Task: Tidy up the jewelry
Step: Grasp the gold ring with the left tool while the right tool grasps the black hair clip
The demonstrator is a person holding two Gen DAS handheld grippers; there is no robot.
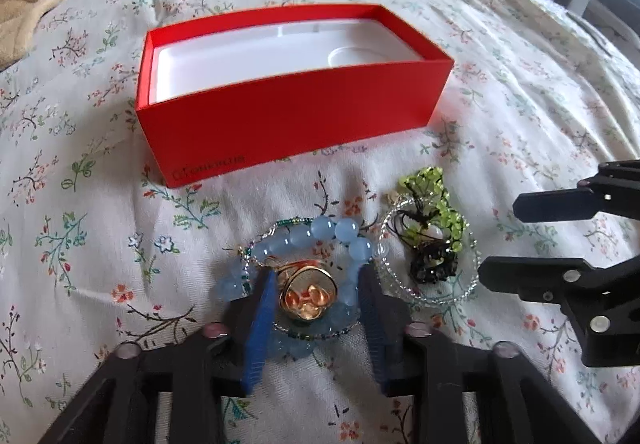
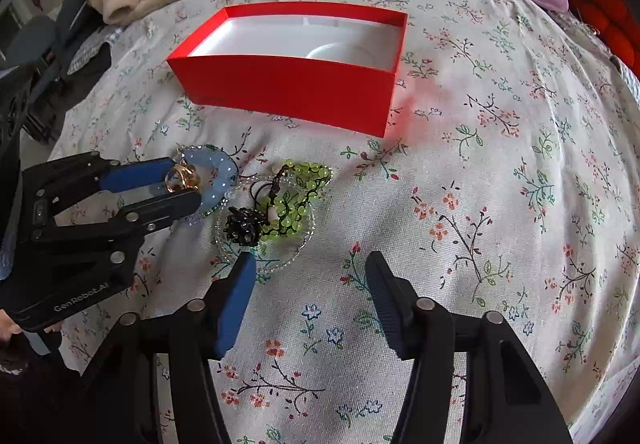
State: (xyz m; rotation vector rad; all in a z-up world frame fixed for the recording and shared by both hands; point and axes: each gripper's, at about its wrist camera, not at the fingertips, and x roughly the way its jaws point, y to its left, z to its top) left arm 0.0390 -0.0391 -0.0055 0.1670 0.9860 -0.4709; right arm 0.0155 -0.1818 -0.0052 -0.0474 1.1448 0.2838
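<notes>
While the left hand-held gripper (image 1: pixel 316 300) straddles the gold ring (image 1: pixel 307 294) inside the blue bead bracelet (image 1: pixel 316 236) on the bed (image 1: pixel 100 244), its pads look short of contact; closing could snag beads too. Right hand-held gripper (image 2: pixel 310 300) hangs half-open, empty, beside the green bracelet (image 2: pixel 296 196).

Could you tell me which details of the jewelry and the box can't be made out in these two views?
- Left wrist view: the near part of the blue bead bracelet is hidden behind the left claw.
- Both views: whether the pads press the gold ring is unclear.
- Left wrist view: print on the red box is blurred.
- Right wrist view: the box's near floor is hidden by its front wall.
</notes>
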